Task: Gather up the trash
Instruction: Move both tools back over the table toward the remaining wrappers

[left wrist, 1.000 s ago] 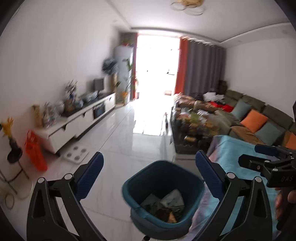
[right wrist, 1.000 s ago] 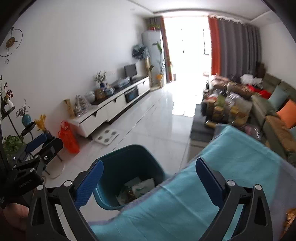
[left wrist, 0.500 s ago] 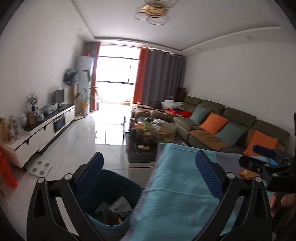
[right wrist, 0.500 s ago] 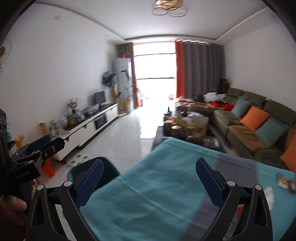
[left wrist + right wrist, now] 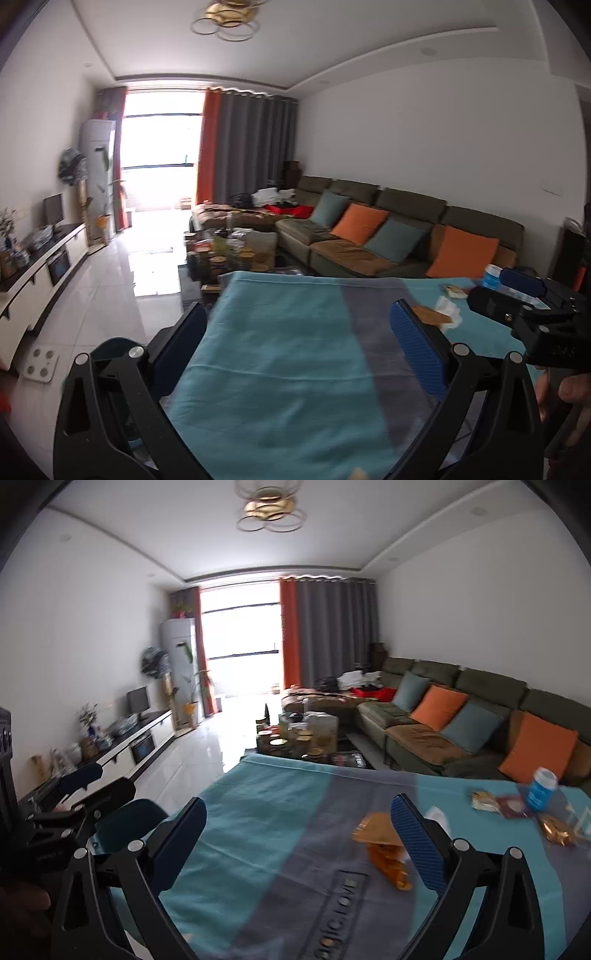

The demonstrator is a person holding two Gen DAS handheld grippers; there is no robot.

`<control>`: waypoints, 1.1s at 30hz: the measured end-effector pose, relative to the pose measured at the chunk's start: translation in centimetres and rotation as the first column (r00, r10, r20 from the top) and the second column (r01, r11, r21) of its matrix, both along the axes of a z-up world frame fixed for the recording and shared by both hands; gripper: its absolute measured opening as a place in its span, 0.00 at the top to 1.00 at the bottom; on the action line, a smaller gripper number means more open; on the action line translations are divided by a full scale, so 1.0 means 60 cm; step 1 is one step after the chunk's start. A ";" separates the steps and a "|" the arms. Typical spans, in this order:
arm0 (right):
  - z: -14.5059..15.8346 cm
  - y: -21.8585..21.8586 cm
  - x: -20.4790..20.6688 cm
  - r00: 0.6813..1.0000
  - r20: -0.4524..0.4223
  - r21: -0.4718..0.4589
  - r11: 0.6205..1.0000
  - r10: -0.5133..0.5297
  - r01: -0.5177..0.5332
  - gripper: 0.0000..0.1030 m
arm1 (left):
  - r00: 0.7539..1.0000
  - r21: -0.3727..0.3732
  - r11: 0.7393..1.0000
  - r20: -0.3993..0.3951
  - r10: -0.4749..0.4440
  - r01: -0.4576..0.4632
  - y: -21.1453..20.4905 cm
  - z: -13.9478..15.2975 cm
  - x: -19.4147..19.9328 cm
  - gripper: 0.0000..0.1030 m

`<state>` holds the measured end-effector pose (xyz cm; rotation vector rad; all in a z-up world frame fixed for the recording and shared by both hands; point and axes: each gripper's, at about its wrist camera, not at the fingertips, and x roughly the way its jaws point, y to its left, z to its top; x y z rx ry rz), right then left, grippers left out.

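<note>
A teal cloth (image 5: 258,830) covers the table, with the bin (image 5: 125,823) off its left edge. Trash lies at the cloth's right: an orange wrapper (image 5: 384,845) (crinkly, likely to slip) and scraps beyond. Both the right gripper (image 5: 299,834) and left gripper (image 5: 299,339) gape, empty. Only the right view shows the wrapper clearly; a careless pinch could snag the cloth.

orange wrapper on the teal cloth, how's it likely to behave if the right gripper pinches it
The orange wrapper looks thin and crinkled, so it will probably crumple and flop rather than hold its shape. It seems light and glossy, so it may slip or slide on the cloth unless the open right gripper closes firmly.
</note>
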<state>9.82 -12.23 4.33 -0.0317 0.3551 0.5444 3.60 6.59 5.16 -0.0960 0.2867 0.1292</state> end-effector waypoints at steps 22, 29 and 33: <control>-0.064 -0.152 0.011 0.965 -0.079 0.000 0.968 -0.251 0.252 0.06 | 0.979 0.050 0.980 -0.064 -0.191 0.194 -0.124 -0.034 0.104 0.05; -0.081 -0.181 0.077 0.952 -0.168 0.003 0.966 -0.254 0.258 0.06 | 0.961 0.026 0.967 -0.119 -0.250 0.254 -0.145 -0.046 0.168 0.05; -0.096 -0.192 0.122 0.941 -0.206 -0.024 0.963 -0.269 0.270 0.06 | 0.951 -0.006 0.961 -0.144 -0.275 0.277 -0.158 -0.054 0.214 0.05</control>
